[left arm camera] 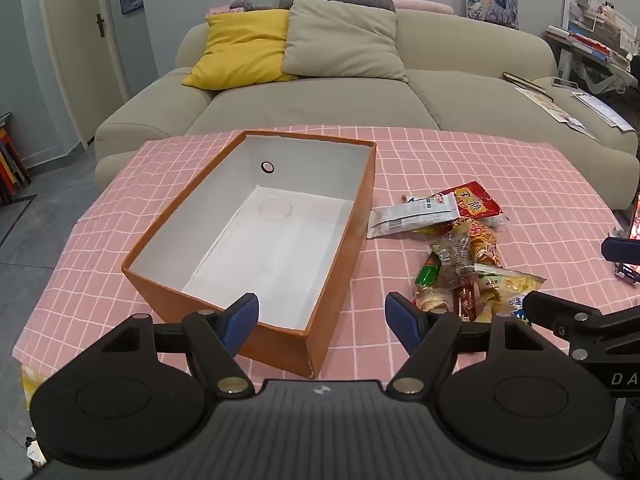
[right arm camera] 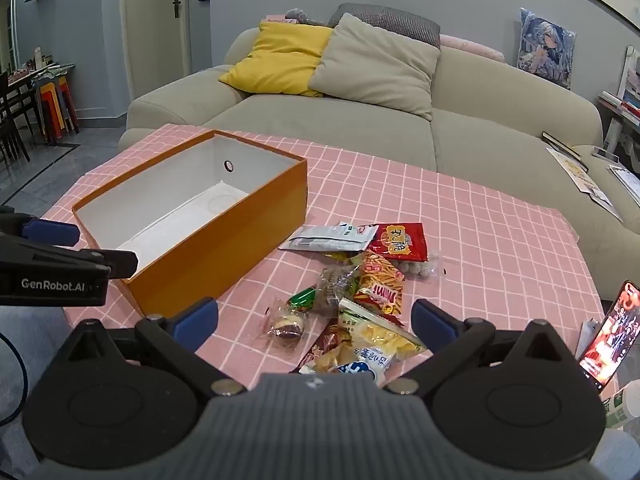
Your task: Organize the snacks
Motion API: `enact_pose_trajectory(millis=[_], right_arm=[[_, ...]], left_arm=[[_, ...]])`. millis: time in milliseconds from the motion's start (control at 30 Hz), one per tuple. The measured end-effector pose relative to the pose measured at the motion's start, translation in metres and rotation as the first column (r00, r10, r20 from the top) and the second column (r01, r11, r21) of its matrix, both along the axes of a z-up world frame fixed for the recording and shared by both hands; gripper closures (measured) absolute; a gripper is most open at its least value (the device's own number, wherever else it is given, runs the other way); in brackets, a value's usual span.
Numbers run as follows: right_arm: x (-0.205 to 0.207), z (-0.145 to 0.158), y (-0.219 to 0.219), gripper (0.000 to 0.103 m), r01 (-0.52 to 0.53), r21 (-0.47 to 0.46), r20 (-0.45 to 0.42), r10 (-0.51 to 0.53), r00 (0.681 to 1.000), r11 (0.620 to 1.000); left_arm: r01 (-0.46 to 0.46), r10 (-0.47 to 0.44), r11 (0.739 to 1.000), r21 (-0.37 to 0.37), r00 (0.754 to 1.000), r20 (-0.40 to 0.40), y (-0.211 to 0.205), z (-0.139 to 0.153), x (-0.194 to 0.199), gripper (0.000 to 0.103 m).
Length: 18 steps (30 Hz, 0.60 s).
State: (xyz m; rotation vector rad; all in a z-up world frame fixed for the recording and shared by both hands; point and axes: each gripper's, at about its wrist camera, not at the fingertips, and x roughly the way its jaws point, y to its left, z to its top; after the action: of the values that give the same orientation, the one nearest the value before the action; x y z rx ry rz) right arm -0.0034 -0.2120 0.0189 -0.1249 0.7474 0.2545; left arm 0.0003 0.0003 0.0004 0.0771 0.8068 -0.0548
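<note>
Snacks (right arm camera: 352,292): a loose heap of packets is lying on the pink checked surface (right arm camera: 480,232), just ahead of my right claw (right arm camera: 316,320) and off to the right of my left claw (left arm camera: 322,312). Orange box (left arm camera: 224,216): sitting empty, open-topped, directly ahead of my left claw and to the left of my right one. Both claws: I am holding them spread wide, gripping nothing, tilted down toward the surface. Risks, as I judge them: the packets are overlapping, so closing on the nearest crisp bag (right arm camera: 376,336) could drag its neighbours along or crush the contents; slick film could slip from the pads; a phone (right arm camera: 608,332) is leaning just right of my right claw and could be knocked.
</note>
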Motion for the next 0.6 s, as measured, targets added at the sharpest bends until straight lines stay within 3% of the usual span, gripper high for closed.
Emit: enact_pose_trajectory(millis=[600], right_arm=[[0.0003, -0.0013, 0.0012, 0.004, -0.004, 0.004, -0.004, 0.004, 1.000, 1.000]], left_arm=[[-0.005, 0.005, 1.000, 0.001, 1.000, -0.031, -0.0007, -0.0029, 0.0016, 0.022]])
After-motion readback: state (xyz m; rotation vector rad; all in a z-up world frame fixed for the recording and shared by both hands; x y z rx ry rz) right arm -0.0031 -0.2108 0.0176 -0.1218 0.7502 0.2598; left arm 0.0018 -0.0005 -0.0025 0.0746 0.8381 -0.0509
